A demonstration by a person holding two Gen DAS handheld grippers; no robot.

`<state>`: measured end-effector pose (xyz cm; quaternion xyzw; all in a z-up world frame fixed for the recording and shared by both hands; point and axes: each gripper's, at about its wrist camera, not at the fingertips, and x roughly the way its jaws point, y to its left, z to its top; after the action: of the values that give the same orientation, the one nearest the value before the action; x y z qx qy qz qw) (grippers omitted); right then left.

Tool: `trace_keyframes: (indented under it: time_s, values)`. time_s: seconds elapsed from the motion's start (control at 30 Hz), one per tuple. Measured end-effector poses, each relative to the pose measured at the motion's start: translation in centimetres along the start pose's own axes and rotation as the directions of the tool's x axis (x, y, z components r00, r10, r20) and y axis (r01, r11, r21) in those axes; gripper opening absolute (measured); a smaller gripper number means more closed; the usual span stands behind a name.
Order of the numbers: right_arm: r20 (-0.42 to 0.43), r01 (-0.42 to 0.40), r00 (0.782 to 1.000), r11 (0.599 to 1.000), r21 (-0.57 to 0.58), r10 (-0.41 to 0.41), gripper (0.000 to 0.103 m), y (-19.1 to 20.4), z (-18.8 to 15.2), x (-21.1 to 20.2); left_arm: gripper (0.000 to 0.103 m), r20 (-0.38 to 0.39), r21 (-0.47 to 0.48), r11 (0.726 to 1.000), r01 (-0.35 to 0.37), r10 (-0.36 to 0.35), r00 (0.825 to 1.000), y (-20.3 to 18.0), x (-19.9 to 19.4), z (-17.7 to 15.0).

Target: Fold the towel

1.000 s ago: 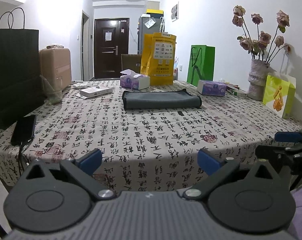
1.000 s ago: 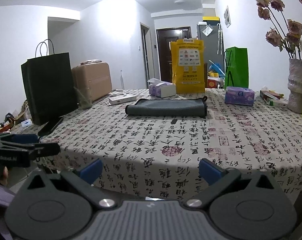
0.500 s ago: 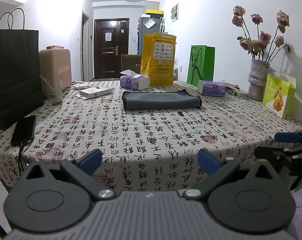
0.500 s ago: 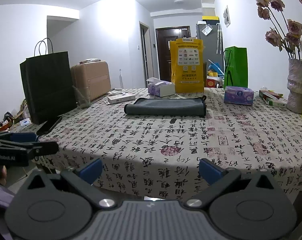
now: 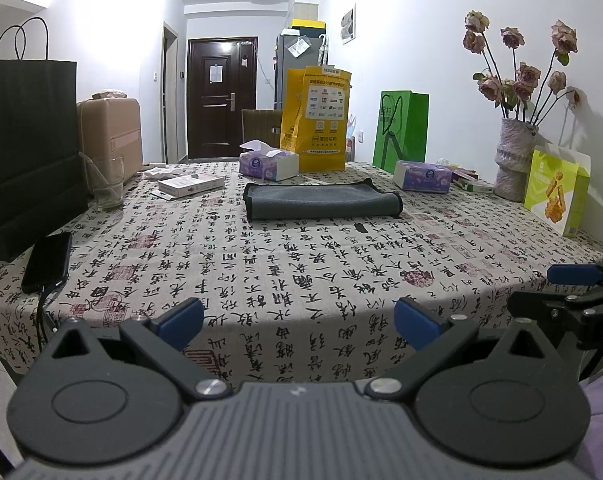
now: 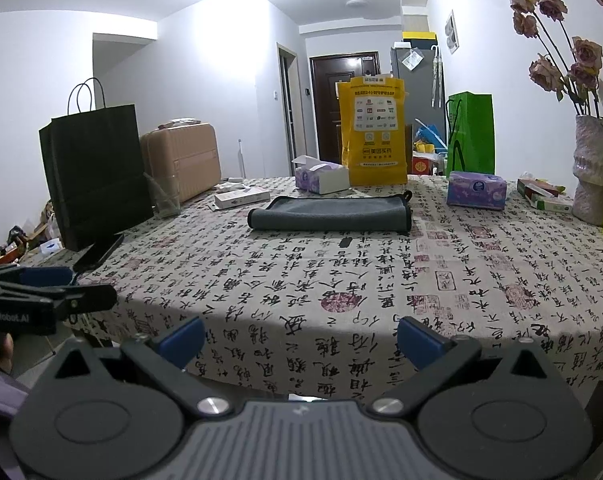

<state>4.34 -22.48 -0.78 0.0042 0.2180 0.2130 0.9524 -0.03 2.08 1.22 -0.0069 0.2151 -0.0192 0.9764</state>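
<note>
A dark grey towel (image 5: 321, 205) lies folded into a long flat strip at the far middle of the table; it also shows in the right wrist view (image 6: 330, 213). My left gripper (image 5: 299, 320) is open and empty, held off the table's near edge, far from the towel. My right gripper (image 6: 299, 338) is open and empty, also off the near edge. Each gripper shows at the side of the other's view: the right one (image 5: 573, 292), the left one (image 6: 49, 292).
The table (image 5: 301, 264) has a calligraphy-print cloth. On it: a black paper bag (image 5: 25, 152), phone (image 5: 47, 262), glass (image 5: 107, 184), white box (image 5: 191, 185), tissue boxes (image 5: 269, 164), yellow bag (image 5: 319, 120), green bag (image 5: 401, 132), flower vase (image 5: 515, 160), and a small dark object (image 5: 359, 227).
Both grippers have drifted very slightly; the towel has not moved and both grippers stay open.
</note>
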Motion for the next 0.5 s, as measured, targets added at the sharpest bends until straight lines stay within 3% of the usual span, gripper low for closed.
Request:
trace_keyframes:
  time_s: [0.5]
  values:
    - [-0.003,-0.002,1.0,1.0,0.005,0.002,0.103,0.06,-0.11,0.11,0.103,-0.003,0.001,1.0,0.002,-0.002,1.0,-0.18,0.05,0.08]
